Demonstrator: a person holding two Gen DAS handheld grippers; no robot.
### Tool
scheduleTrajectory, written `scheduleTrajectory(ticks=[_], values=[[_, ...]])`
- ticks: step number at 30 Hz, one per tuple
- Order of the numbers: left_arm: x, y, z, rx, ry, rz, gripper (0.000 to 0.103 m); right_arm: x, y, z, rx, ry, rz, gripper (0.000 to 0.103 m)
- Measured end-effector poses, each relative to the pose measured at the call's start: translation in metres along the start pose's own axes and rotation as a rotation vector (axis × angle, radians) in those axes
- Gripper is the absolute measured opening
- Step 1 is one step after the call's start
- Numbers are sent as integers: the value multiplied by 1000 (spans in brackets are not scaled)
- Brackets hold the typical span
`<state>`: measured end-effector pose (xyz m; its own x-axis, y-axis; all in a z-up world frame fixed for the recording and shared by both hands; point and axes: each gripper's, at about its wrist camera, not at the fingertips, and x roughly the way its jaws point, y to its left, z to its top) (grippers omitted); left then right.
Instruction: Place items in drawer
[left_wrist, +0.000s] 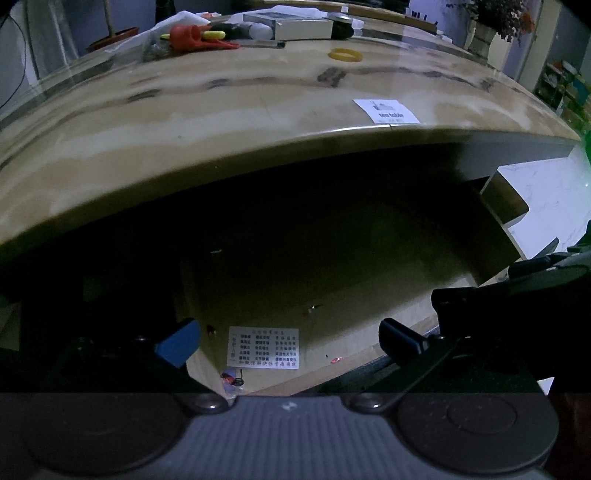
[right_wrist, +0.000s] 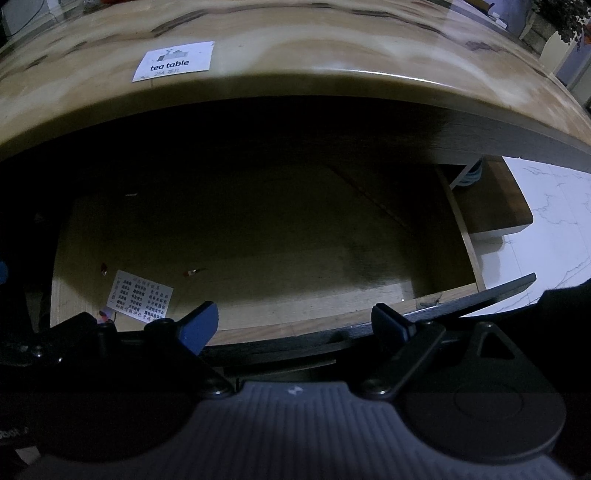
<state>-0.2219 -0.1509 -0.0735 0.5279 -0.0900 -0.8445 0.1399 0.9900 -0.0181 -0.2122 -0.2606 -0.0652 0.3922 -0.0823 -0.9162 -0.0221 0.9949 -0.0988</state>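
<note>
In the left wrist view, the left gripper (left_wrist: 290, 341) sits at the bottom of the frame, its 2 fingers spread wide with nothing between them. Past them lies the open drawer (left_wrist: 369, 354), filling the lower middle of the frame, its pale wooden floor mostly bare and deep in shadow toward the back. A white printed card (left_wrist: 263, 348) lies flat on the drawer floor between the 2 fingertips, with a small colourful scrap just below its lower left corner and a few tiny bits of litter near it. At the right edge, part of the other gripper's dark body shows above the drawer's front corner.

In the right wrist view, the right gripper (right_wrist: 295, 325) is also spread wide and empty, hovering over the drawer's dark front edge (right_wrist: 332, 336) at the bottom of the frame. The same card appears in the lower left of this view.

Above the drawer, the marbled beige counter (left_wrist: 221, 122) arches across the upper half of both views. A white "tea table" label (left_wrist: 386, 111) is stuck near its front edge. Farther back, at the top of the left wrist view, lie a yellow ring (left_wrist: 345, 54), a red plastic item (left_wrist: 192, 37) beside a yellow marker (left_wrist: 212, 35), and a flat box (left_wrist: 295, 25). A potted plant (left_wrist: 495, 18) stands in the upper right.
</note>
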Motion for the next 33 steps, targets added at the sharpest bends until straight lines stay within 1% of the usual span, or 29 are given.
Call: scheduleTrajectory(ticks=[33], values=[[2,3,2,-21,7,7,102,4,2,-1,-11,4,-2,90]])
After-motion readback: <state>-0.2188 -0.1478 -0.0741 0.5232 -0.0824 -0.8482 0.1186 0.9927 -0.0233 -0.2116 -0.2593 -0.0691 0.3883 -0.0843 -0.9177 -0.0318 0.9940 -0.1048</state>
